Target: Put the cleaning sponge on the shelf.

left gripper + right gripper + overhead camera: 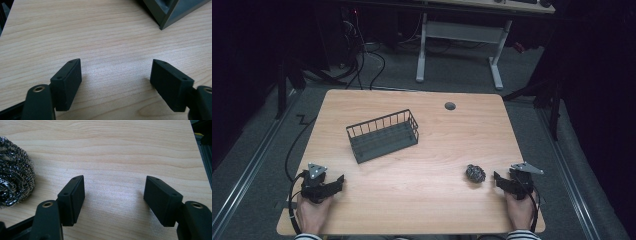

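1. High view: the light wooden table [412,165] carries a dark wire basket with a solid floor [383,135] near its middle, and a small grey ball of steel wool [475,173] lies near the front right edge. The right claw [498,179] rests just beside the ball, not touching it. The left claw [340,181] rests far away, at the front left.

2. Left gripper view: the left claw [115,75] stands wide, with only bare wood between its jaws. A corner of the basket [165,12] shows ahead.

3. Right gripper view: the right claw [114,191] is also wide and holds nothing. The ball [15,172] lies outside its left jaw, apart from it.

4. Step in hand, as I judge it: grasping the ball. The right claw should first shift sideways until the ball is centred between the jaws, then close gently, because the springy wire can slip out.
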`<state>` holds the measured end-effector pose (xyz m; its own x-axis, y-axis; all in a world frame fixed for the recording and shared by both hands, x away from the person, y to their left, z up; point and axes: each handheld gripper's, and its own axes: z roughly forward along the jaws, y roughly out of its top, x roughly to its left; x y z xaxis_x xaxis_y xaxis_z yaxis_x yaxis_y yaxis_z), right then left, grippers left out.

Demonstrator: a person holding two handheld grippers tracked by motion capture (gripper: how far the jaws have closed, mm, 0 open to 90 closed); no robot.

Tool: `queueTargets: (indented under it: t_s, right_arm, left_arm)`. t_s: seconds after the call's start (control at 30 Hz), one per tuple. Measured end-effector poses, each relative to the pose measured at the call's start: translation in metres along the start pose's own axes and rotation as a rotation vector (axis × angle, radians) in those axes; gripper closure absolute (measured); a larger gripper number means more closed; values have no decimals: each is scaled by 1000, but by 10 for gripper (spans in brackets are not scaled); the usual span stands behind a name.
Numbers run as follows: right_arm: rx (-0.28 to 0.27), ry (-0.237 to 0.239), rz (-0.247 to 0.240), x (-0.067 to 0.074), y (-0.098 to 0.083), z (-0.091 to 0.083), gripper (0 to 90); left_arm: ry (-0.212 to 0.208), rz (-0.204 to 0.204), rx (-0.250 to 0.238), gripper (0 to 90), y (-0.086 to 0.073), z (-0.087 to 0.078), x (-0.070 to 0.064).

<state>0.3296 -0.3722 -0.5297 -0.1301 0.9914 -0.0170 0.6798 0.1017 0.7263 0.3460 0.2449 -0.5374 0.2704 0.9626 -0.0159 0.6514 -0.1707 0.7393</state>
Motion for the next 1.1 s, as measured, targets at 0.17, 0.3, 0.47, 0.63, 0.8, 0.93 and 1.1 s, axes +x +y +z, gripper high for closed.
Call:
queueTargets:
  t_s: [0.17,0.3,0.47,0.63,0.8,0.93,1.1]
  right_arm:
    - [0,0,0,0,0,0,337]
    - [0,0,0,0,0,0,336]
    - [0,1,0,0,0,0,337]
    - [0,1,-2,0,0,0,336]
    - [0,2,-2,0,0,0,337]
    - [-1,2,-4,0,0,0,336]
    - [0,3,-1,0,0,0,335]
  left_arm:
    - [-5,4,5,270,2,-2,1]
    - [-23,9,24,286,3,-5,2]
    - [-43,-4,8,290,8,-12,6]
    - [-95,-41,-41,291,20,-21,7]
    - [-124,-42,-46,299,26,-23,6]
    - [-148,-33,-46,306,30,-23,5]
    - [-157,-23,-35,305,36,-26,4]
